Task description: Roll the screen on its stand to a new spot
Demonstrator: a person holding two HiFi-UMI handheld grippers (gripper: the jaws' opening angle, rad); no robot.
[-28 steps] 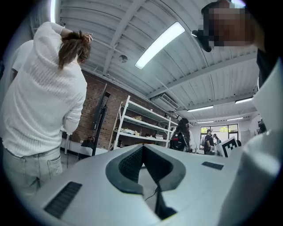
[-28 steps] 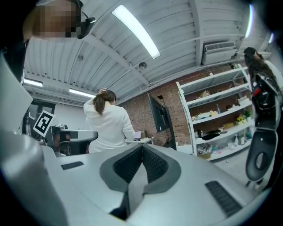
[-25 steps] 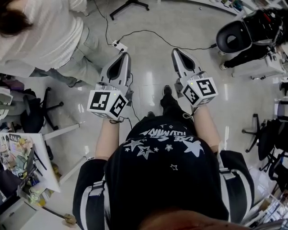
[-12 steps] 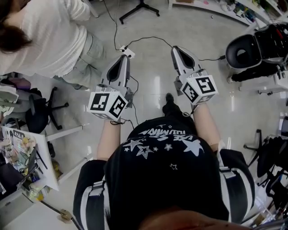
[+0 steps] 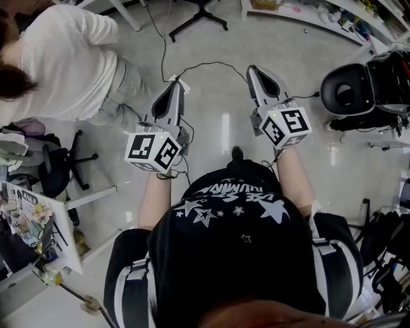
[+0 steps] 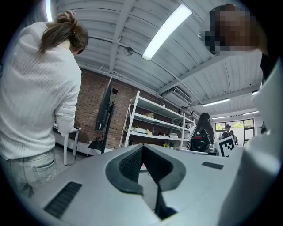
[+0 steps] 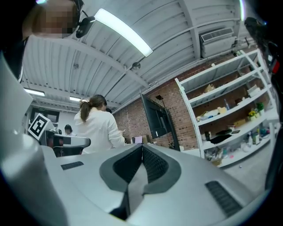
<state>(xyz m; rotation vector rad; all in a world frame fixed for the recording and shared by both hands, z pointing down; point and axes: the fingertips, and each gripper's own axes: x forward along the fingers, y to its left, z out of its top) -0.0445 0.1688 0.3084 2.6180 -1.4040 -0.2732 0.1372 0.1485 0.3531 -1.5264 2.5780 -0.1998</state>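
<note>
**Screen ahead across the floor, both tongs shut and empty**

The screen (image 6: pixel 106 109) stood upright on its stand against the brick wall (image 6: pixel 88 103), well apart from me across open floor (image 5: pixel 218 115). Its long axis ran up and down, with a slight lean. In the left gripper view it showed nearly edge-on, left of the jaw line. In the right gripper view it showed more of its dark face, just right of the jaw line.

The left tongs (image 5: pixel 177 84) were closed pad to pad with nothing between them. The right tongs (image 5: pixel 255 69) were the same. Both pointed level towards the screen, each angled a little inward.

My reading was that the right tongs had the squarer line to it. A person in white (image 5: pixel 64 64) stood on the left side, near the route from the left tongs. Which hand was truly nearer I could not tell.

White shelving (image 7: pixel 230 110) ran beside the screen. A cable (image 5: pixel 211 63) lay across the floor just beyond the tips.

Hard to make out:
- The lower pole and wheels were masked by the tongs' own bodies in both gripper views.
- The head view caught only dark legs (image 5: pixel 200 14) at its top edge, cut off. They were probably the stand's foot, but I could not confirm it.
- No view showed where a grip on the stand could be taken.
</note>
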